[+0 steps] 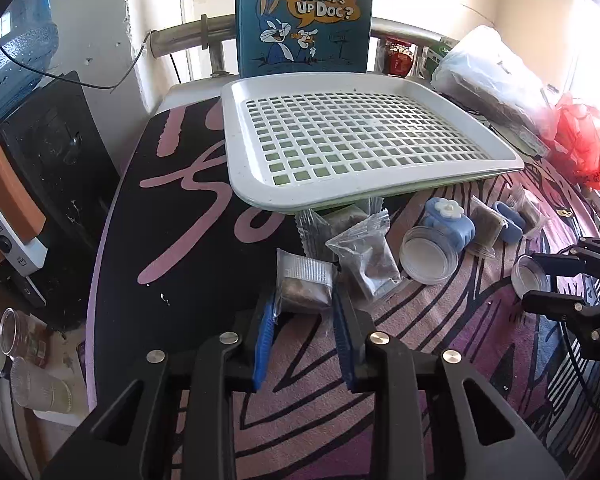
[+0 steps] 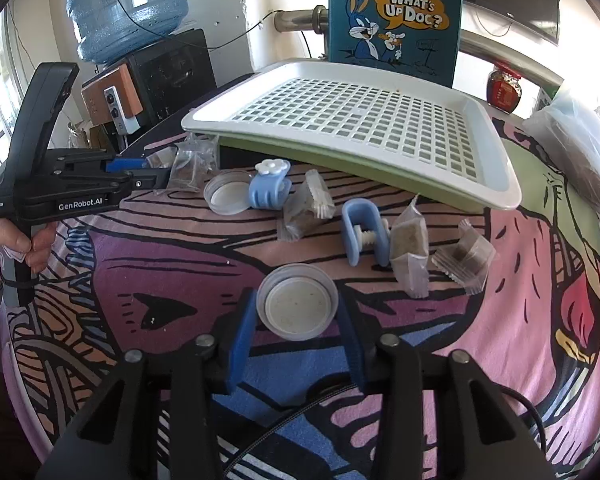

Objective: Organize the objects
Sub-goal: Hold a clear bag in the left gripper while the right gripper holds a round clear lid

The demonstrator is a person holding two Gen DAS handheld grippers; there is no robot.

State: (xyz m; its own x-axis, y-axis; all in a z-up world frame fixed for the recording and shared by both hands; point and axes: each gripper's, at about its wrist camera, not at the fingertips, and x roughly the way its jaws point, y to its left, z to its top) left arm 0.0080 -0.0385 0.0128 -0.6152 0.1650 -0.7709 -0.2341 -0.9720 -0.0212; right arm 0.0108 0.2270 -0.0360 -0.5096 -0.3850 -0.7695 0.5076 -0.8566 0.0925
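Our left gripper (image 1: 304, 300) pinches a snack packet (image 1: 305, 287); our right gripper (image 2: 298, 312) clasps a clear lid (image 2: 298, 307), near the white tray (image 2: 496, 152) lying farther off.

Bright daylight floods in from the right of both frames, blowing out the upper right corners to white glare. Centres are sharp; fisheye bending curves the edges, and dark vignetting rounds the corners.
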